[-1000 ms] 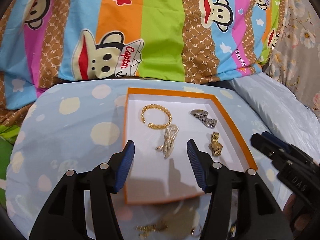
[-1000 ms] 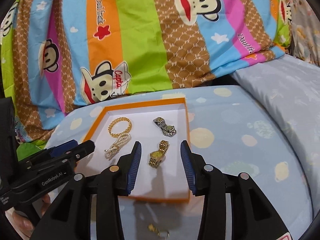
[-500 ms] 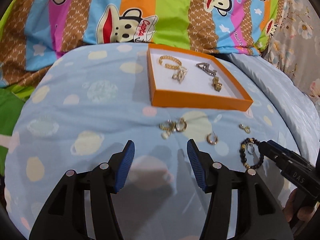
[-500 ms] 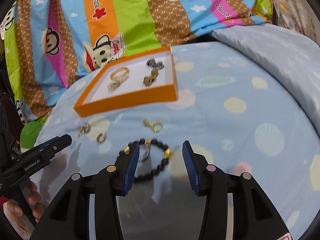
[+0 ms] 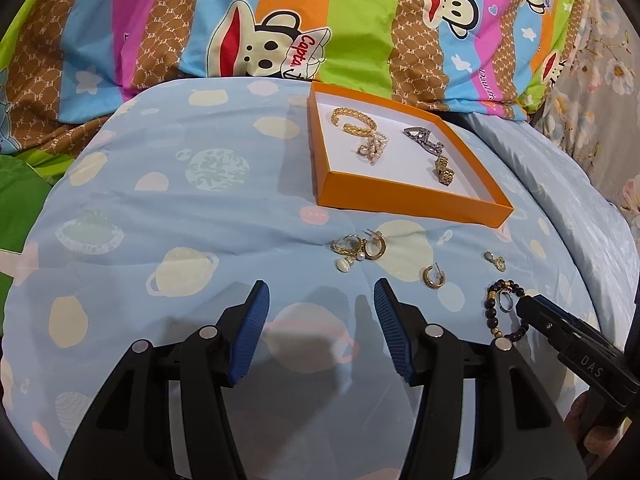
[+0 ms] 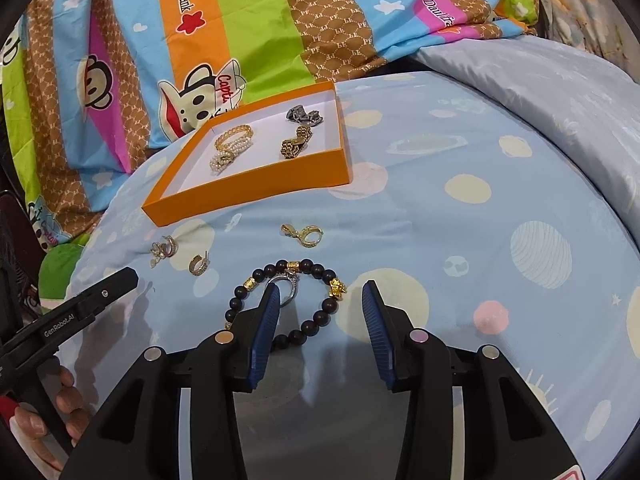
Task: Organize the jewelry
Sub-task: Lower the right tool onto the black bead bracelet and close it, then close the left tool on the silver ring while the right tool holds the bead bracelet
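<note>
A soft blue blanket [image 5: 168, 208] with pale planets and dots is spread out in the middle. A striped cover [image 5: 360, 20] with cartoon monkeys is seen at 12 o'clock. A flowered cloth [image 5: 600, 92] is seen at 2 o'clock.

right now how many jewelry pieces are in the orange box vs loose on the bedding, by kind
orange box:
bracelets: 2
watches: 2
loose:
beaded bracelet: 1
silver ring: 1
earrings or small hoops: at least 4; one is a tangled cluster
total: at least 10
</note>
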Available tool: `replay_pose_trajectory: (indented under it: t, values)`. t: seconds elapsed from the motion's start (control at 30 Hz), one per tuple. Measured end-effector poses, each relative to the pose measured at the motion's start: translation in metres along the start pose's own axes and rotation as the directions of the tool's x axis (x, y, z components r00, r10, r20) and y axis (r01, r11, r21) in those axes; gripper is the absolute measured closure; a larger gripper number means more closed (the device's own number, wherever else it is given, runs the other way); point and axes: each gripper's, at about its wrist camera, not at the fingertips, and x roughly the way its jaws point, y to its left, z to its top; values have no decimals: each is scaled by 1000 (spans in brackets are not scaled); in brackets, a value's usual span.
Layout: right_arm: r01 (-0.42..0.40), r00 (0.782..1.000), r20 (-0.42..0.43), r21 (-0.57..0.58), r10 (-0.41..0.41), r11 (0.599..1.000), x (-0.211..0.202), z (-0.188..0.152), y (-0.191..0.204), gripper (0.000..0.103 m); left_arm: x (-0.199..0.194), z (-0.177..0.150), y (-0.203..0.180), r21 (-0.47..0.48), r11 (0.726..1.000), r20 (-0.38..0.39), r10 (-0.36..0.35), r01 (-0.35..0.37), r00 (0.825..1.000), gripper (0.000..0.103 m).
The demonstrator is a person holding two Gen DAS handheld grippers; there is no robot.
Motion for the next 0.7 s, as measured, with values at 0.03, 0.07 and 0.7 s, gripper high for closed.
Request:
replay_pose_trajectory:
  t: [0.03,0.07,0.7]
  values:
    - [1,1000,-2,4,-1,1000,0,0,-1,67,0,0,-1,3,1000,-2,2,-2,1000,50]
    - [5,1000,-7,9,-5,1000,2,0,-2,70,1,0,-1,3,1000,-3,2,-2,1000,50]
    - [-9,997,77,26,7,1000,-14,-1,-7,96,0,-1,-5,21,1000,-1,-15,15,1000,50]
